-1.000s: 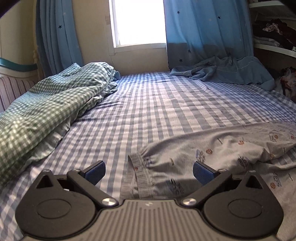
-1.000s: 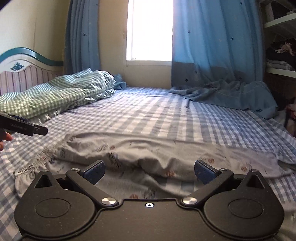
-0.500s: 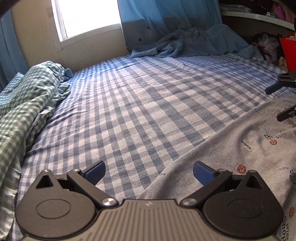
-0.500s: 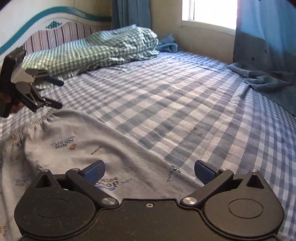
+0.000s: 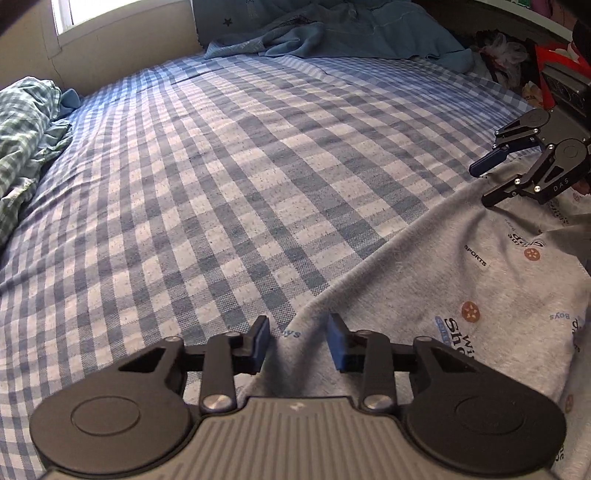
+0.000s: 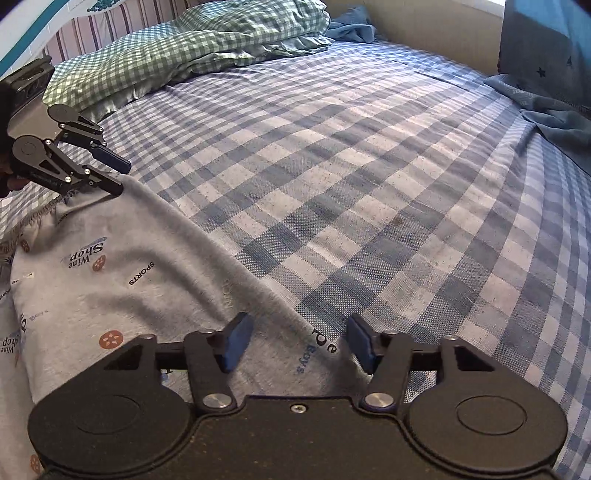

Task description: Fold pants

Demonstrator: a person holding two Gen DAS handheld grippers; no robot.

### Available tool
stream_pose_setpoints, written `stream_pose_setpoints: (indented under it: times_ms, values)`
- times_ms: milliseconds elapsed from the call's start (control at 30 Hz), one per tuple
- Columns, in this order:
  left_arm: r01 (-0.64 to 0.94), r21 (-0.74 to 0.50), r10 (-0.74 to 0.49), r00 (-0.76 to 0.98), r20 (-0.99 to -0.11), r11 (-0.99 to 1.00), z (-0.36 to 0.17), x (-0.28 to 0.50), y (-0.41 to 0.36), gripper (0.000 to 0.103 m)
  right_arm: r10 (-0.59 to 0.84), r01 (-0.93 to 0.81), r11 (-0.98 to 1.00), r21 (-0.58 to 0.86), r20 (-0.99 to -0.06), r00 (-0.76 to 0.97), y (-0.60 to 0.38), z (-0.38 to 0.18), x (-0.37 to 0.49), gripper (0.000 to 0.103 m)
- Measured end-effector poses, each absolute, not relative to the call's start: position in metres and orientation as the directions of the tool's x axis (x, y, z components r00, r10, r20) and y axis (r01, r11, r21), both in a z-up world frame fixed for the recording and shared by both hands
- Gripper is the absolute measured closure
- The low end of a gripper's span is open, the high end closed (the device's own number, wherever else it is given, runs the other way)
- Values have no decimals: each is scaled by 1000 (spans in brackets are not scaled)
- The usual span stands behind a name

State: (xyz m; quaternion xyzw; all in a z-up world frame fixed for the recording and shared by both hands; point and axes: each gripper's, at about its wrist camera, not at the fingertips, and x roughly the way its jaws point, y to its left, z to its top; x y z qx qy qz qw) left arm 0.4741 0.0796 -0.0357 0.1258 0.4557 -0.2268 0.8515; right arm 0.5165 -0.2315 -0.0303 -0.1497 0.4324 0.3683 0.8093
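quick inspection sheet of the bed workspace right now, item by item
surface: bed with blue checked sheet, mostly bare.
job's things: grey printed pants spread flat, far edge running diagonally.
clutter: green checked bedding bunched near headboard; blue cloth heaped at the far side.
grippers: left gripper and right gripper have just been closing, each straddling the pants' far edge; pads not yet pressing the cloth.
cables: nothing seen.
surroundings: window, curtain, striped headboard.
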Motion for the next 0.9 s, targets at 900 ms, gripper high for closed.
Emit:
stream_pose_setpoints:
  times_ms: [900]
  values:
    - [276, 124, -64, 584, -809, 953, -24, 497, 69, 102, 277, -646, 719, -254, -749, 602, -158, -26, 547, 103]
